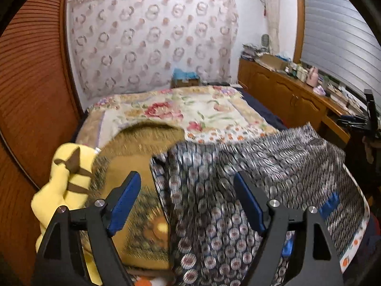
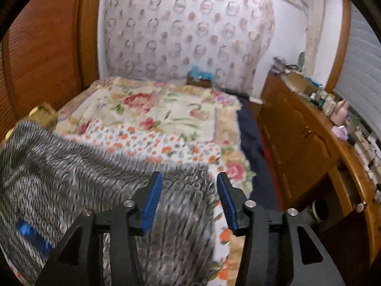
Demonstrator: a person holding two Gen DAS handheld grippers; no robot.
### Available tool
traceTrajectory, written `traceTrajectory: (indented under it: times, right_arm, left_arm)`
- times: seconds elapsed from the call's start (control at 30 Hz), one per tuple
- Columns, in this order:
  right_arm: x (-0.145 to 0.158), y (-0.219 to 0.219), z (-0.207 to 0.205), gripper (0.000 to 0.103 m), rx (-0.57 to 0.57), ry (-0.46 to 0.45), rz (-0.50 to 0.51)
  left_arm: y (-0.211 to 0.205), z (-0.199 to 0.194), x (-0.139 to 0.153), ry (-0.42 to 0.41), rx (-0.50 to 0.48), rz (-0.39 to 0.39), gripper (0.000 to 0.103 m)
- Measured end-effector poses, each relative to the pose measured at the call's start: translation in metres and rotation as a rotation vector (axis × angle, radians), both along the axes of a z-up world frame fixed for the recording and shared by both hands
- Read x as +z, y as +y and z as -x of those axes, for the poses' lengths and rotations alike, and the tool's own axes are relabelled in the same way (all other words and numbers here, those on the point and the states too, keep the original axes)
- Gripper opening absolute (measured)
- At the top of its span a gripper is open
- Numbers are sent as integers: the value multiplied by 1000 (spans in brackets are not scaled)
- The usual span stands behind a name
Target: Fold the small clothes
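Left gripper (image 1: pixel 188 200) jaws apart; yellow plush (image 1: pixel 69 174) left-view only.

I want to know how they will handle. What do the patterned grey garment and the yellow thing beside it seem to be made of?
The patterned grey garment looks like thin woven fabric, perhaps synthetic with a slight sheen: it drapes in soft folds over the bed. The picture is blurred, so this is uncertain. The yellow thing looks like plush fleece with a matte, soft surface and brown stripes; probably a stuffed toy.
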State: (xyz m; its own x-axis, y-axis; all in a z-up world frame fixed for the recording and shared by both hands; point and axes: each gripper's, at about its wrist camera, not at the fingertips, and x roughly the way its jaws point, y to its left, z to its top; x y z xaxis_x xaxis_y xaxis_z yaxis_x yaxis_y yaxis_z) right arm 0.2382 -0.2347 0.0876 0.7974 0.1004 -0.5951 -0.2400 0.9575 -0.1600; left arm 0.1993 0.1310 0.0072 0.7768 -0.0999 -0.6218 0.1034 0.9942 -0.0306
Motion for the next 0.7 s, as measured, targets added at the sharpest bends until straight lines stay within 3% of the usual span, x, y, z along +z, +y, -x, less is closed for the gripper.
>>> traceTrajectory:
  times: [0.1, 0.27, 0.47, 0.7]
  right_arm:
    - [-15, -1, 7, 57, 40, 29, -8]
    - [-32, -33, 26, 57, 54, 64, -7]
    - [-60, -71, 39, 58, -16, 114, -39]
    - [-80, -108, 35, 58, -116, 152, -70]
  left_arm:
    - [-8, 16, -11, 10, -7, -7, 81]
    - [-18, 45, -23, 11, -12, 10, 81]
    - [-32, 72, -50, 36, -22, 19, 81]
    - [-55, 76, -85, 115, -48, 2, 81]
